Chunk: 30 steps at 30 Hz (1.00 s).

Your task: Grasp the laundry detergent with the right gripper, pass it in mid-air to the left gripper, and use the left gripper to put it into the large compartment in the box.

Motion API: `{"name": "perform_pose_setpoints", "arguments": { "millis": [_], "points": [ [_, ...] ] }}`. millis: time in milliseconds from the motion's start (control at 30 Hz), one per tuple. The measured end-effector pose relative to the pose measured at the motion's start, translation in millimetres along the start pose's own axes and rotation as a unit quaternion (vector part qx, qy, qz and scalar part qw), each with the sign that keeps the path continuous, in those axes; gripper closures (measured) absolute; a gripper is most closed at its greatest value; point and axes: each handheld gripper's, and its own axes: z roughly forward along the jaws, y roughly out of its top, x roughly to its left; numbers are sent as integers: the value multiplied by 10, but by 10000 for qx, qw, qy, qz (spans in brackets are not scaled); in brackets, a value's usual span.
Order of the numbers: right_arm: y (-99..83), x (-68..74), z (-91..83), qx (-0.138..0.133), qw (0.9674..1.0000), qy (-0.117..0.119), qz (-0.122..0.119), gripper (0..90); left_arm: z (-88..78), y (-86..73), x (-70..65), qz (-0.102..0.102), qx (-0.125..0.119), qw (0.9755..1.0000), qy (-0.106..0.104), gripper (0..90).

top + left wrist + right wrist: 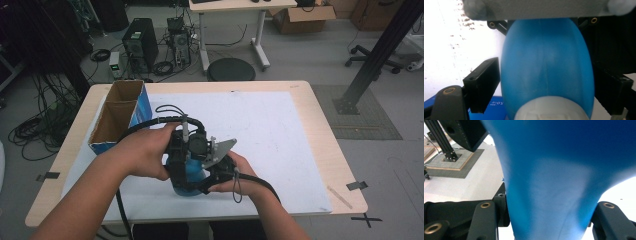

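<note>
A blue plastic bottle [189,176] with a white cap [549,110] stands on the white mat near the table's front, between both hands. My right gripper [202,182] comes in from the right and is shut on the bottle's lower body [554,182], one jaw on each side. My left gripper [184,159] reaches down from above the bottle. Its jaws [546,82] flank the cap and the bottle's upper body [546,57], and a small gap still shows beside the cap. The hands and grippers hide most of the bottle in the high view.
An open blue cardboard box [120,117] with two compartments stands at the table's left, just beyond the left hand. The white mat [270,135] covers most of the wooden table [320,125]. Cables trail from both grippers toward the front edge.
</note>
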Motion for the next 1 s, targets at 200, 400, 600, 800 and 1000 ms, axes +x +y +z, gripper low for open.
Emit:
{"name": "perform_pose_setpoints", "arguments": {
  "millis": [200, 400, 600, 800, 1000],
  "points": [
    [-5, -2, -3, 25, 10000, -17, 38, 448, 2, 9, -3, -15, 29, 10000, 60, 191],
    [4, -1, 6, -5, 10000, 6, 25, 448, 5, 33, -16, 3, 86, 9999, 102, 219],
    [11, 1, 8, -14, 10000, 21, 30, 448, 2, 37, -21, 17, 100, 9999, 81, 278],
    [20, 4, 13, -10, 10000, 28, 21, 448, 3, 27, -19, -5, 115, 9999, 46, 355],
    [16, -8, 21, -24, 10000, 11, -30, 449, 3, 28, -16, -54, 157, 9998, 67, 370]
  ]
}}
